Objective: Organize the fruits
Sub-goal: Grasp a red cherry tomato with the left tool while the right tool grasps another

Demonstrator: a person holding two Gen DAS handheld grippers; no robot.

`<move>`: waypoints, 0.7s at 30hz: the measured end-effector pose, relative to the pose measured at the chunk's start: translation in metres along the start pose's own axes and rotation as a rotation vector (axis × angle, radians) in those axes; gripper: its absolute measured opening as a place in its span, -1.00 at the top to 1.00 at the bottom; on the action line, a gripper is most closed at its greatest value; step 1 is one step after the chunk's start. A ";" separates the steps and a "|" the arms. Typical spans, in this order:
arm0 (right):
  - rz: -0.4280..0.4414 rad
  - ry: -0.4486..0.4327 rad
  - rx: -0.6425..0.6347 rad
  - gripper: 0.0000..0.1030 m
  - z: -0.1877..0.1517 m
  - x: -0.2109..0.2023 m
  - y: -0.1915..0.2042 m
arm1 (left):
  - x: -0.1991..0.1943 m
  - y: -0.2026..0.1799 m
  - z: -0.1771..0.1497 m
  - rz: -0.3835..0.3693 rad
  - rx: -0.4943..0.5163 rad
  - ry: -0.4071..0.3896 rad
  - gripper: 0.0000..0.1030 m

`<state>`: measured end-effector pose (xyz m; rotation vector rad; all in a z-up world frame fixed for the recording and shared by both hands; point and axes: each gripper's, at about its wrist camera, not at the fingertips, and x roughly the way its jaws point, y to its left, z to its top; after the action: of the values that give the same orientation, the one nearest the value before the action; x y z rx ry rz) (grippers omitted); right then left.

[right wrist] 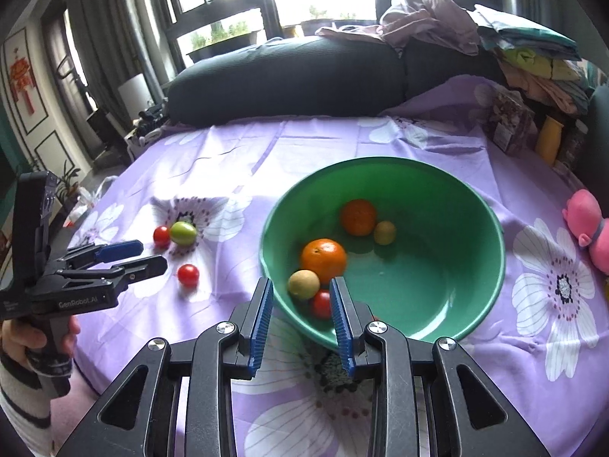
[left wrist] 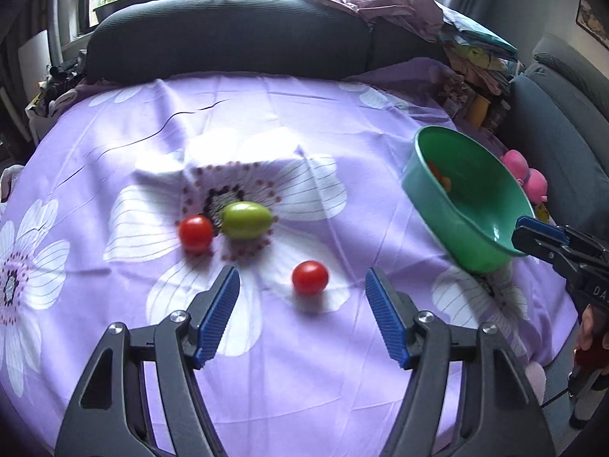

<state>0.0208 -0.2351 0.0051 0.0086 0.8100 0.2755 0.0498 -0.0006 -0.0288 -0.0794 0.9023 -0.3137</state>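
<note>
On the purple flowered cloth lie a red tomato, a second red tomato and a green oval fruit touching it. My left gripper is open, its jaws either side of the near tomato without touching it. My right gripper is shut on the near rim of the green bowl, which is tilted up. The bowl holds two oranges, two small yellow-green fruits and a red tomato.
A dark sofa back runs behind the cloth. A pile of clothes and a yellow bottle stand at the back right. A pink plush toy lies right of the bowl.
</note>
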 end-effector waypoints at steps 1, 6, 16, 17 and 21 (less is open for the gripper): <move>0.013 0.004 -0.010 0.40 -0.001 0.001 0.006 | -0.003 0.006 -0.005 -0.006 -0.018 0.004 -0.34; 0.071 0.048 -0.071 0.40 -0.009 0.012 0.036 | -0.010 0.031 -0.024 -0.007 -0.074 0.016 -0.34; 0.151 0.153 -0.150 0.40 -0.025 0.047 0.083 | -0.018 0.053 -0.044 -0.014 -0.129 -0.002 -0.31; 0.154 0.161 -0.151 0.40 -0.026 0.051 0.085 | -0.018 0.055 -0.042 -0.018 -0.130 -0.004 -0.31; 0.154 0.184 -0.162 0.40 -0.025 0.063 0.093 | -0.016 0.058 -0.033 -0.030 -0.113 -0.007 -0.31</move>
<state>0.0213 -0.1321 -0.0466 -0.1078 0.9693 0.4926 0.0287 0.0617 -0.0490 -0.1982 0.9126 -0.2902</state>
